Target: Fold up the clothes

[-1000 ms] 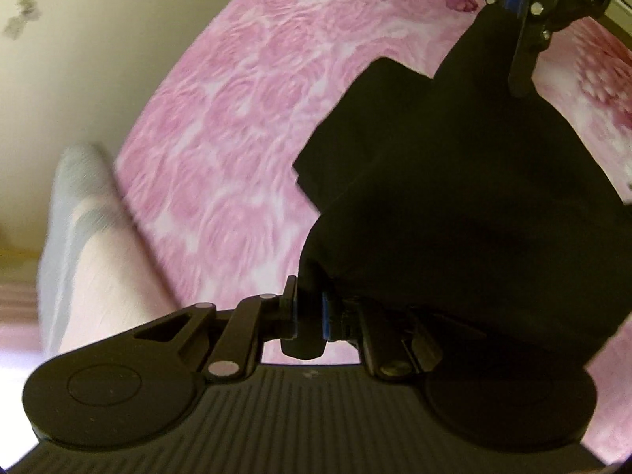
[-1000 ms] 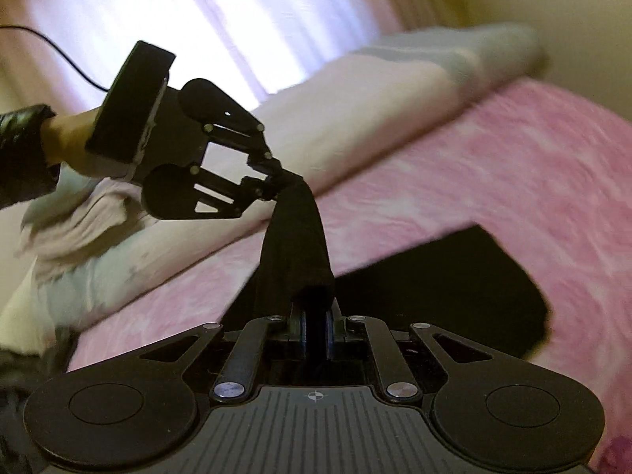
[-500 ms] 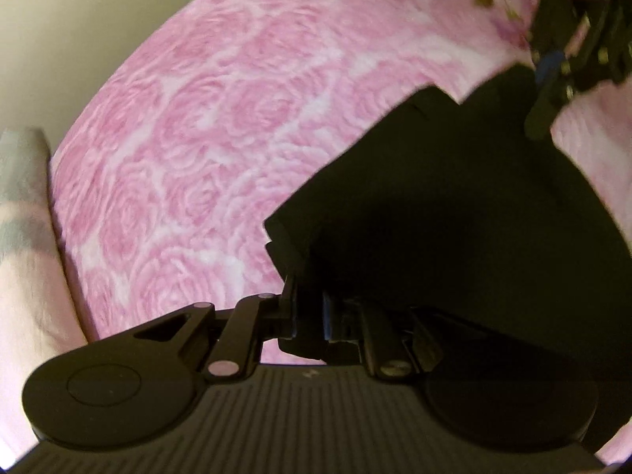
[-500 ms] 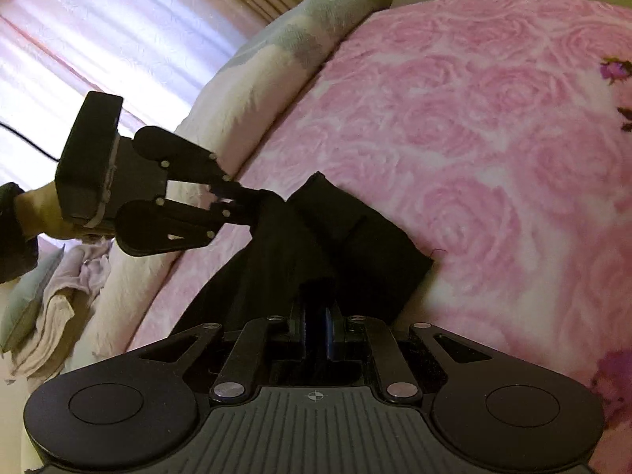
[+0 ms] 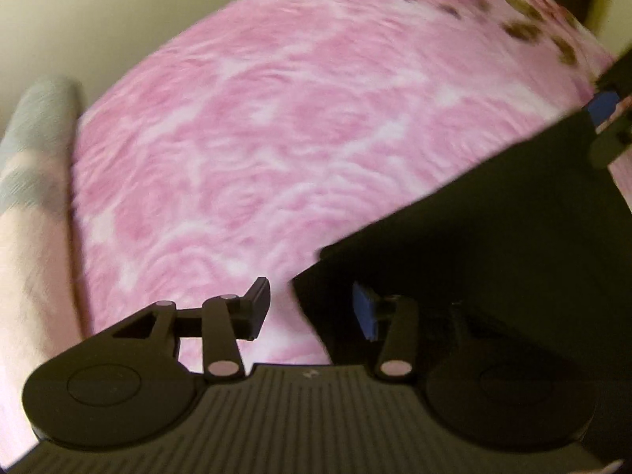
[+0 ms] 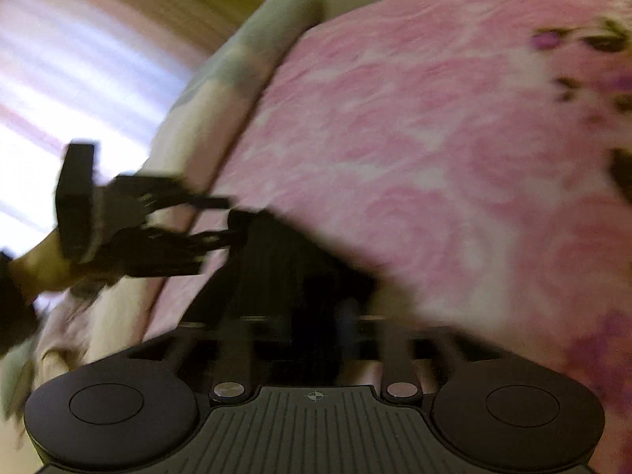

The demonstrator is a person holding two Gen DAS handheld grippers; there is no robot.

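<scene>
A black garment [image 5: 474, 237] lies folded flat on the pink rose bedspread [image 5: 276, 118]. My left gripper [image 5: 310, 300] is open, and the garment's near corner lies loose between its spread fingers. In the left wrist view my right gripper [image 5: 608, 126] sits at the garment's far corner. The right wrist view is blurred. In it the garment [image 6: 284, 252] runs from my right gripper [image 6: 316, 308] to my left gripper [image 6: 227, 219], whose fingers stand apart. The right gripper's links look spread, with the cloth low between them.
A long grey and white bedding roll [image 5: 31, 197] [image 6: 245, 59] lies along the bed's edge beside the left gripper. A bright curtained window [image 6: 59, 79] is behind it. A person's hand [image 6: 35, 268] holds the left gripper. Bare bedspread [image 6: 434, 118] stretches beyond the garment.
Both grippers carried the held edge down onto the bed, laying the garment flat. The left gripper then opened and let go of its corner; the right gripper's fingers also appear to have spread.
</scene>
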